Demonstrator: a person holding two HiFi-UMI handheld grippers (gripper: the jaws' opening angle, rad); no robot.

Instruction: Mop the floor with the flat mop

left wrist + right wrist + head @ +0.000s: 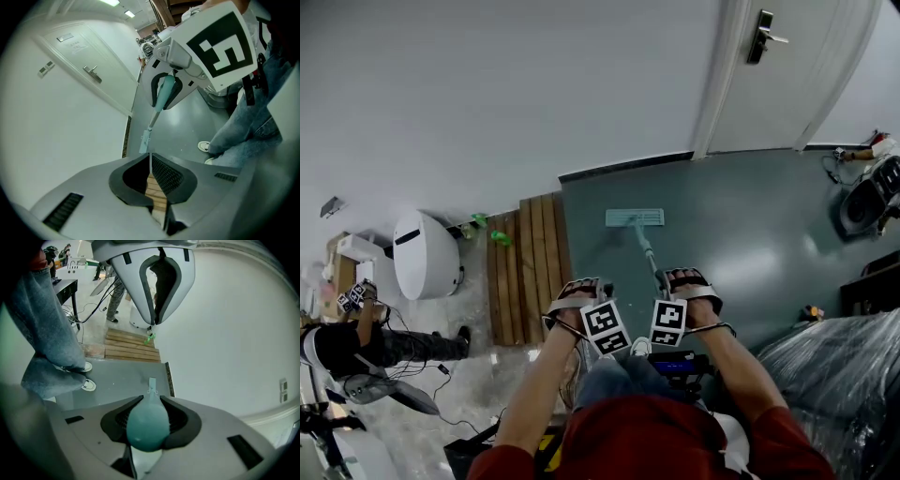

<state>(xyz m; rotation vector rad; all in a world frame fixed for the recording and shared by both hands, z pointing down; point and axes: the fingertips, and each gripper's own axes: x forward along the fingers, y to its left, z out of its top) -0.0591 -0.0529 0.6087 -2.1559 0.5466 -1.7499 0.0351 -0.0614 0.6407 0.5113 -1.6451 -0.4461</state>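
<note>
Head view: the flat mop point(635, 217) has its pad flat on the grey-green floor point(750, 234), close to the dark baseboard under the white wall and just right of a wooden slat platform point(525, 267). Its handle point(647, 251) slants from the pad back up toward the person.

Jaws of the right gripper point(666, 284) are clenched on the handle's rounded teal end point(147, 425). The right gripper view shows that end filling the gap between the jaws, with the pad far below on the floor.

Next to it, the left gripper point(598, 298) is not touching the mop. The left gripper view shows its jaws pressed together with nothing between them, and slats showing behind. The two grippers face each other, marker cubes side by side.

The person's jeans and white shoes point(88, 386) are beside the handle. A white door point(787, 75) with a metal lever point(764, 36) is up right of the pad. A white rounded unit point(425, 255) stands left of the platform, with green bits point(500, 238) at the platform's edge. Another person point(356, 342) is low at far left among cables. Clear plastic sheeting point(834, 375) covers something at bottom right.
</note>
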